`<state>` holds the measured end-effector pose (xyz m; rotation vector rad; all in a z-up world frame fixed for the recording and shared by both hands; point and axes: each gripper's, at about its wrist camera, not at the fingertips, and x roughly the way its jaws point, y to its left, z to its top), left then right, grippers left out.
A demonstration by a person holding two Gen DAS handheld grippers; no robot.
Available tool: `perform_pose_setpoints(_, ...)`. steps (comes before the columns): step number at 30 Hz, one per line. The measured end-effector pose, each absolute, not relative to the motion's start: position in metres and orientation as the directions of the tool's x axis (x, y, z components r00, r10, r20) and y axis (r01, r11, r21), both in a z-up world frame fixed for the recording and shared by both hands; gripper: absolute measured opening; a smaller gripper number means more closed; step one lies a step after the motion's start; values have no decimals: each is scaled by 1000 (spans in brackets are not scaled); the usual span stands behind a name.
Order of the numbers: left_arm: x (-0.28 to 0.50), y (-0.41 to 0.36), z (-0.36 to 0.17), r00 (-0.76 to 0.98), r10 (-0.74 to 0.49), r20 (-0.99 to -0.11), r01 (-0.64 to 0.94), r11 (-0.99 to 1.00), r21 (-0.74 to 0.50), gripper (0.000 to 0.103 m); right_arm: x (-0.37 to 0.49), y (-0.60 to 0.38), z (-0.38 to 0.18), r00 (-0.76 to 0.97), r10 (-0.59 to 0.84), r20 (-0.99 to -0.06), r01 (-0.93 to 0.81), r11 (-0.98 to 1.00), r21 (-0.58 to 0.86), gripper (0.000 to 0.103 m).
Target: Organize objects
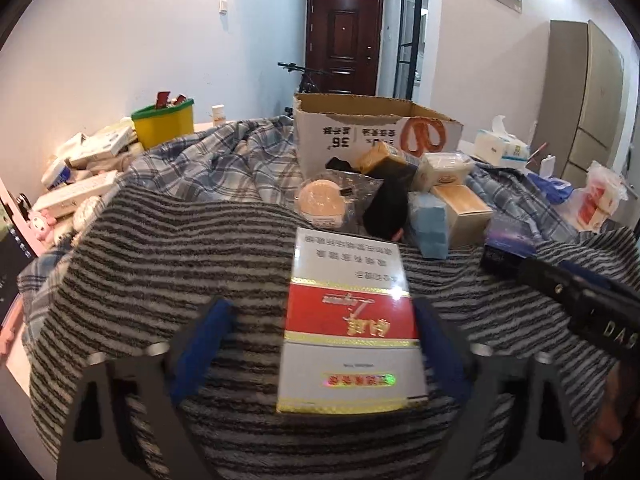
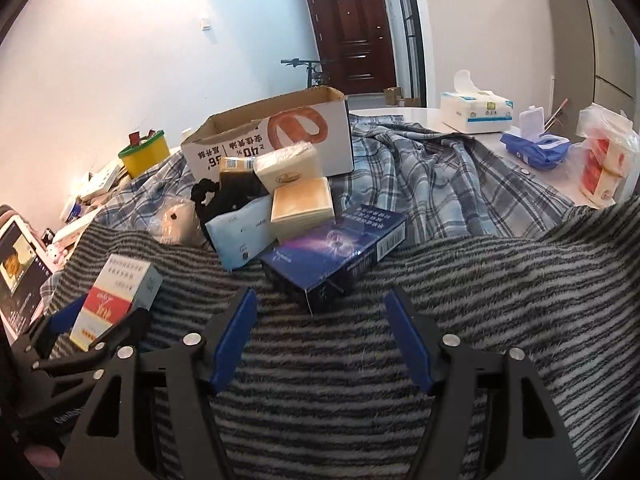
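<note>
A red and white carton [image 1: 348, 320] lies flat on the grey striped blanket [image 1: 160, 248]. It sits between the fingers of my left gripper [image 1: 320, 344], close against the right pad [image 1: 436, 340], while a wide gap separates it from the left pad [image 1: 208, 340]. That gripper is open. A dark blue carton [image 2: 336, 248] rests tilted on the blanket in the right wrist view. Its near corner reaches just between the tips of my right gripper [image 2: 322, 340], whose pads stand apart from it, open. In that view the left gripper [image 2: 100, 320] straddles the red and white carton [image 2: 116, 296].
An open cardboard box [image 2: 280, 132] stands behind a pile of tan boxes [image 2: 300, 204], a pale blue pack [image 2: 240, 240] and a black item. A plaid cloth [image 2: 440, 184] covers the table. A yellow tub [image 1: 164, 124], tissue box [image 2: 476, 114], wipes pack [image 2: 536, 148] and plastic bag [image 2: 604, 160] ring the edges.
</note>
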<state>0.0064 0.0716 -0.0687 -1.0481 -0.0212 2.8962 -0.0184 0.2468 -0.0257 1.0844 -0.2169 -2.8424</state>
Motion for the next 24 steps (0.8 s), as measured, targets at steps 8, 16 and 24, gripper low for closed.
perform_pose_setpoints(8, 7, 47, -59, -798, 91, -596, -27, -993, -115, 60, -38, 237, -27, -737, -128, -663, -1, -982, 190, 90)
perform_pose_setpoints(16, 11, 32, -47, -830, 69, -554, 3, -992, -127, 60, -69, 226, -35, -697, -81, -713, -67, -982, 177, 90)
perform_pose_setpoints(24, 13, 30, -47, -827, 104, -552, -14, -986, -166, 60, -68, 224, -38, -674, -47, -737, -39, -994, 99, 52)
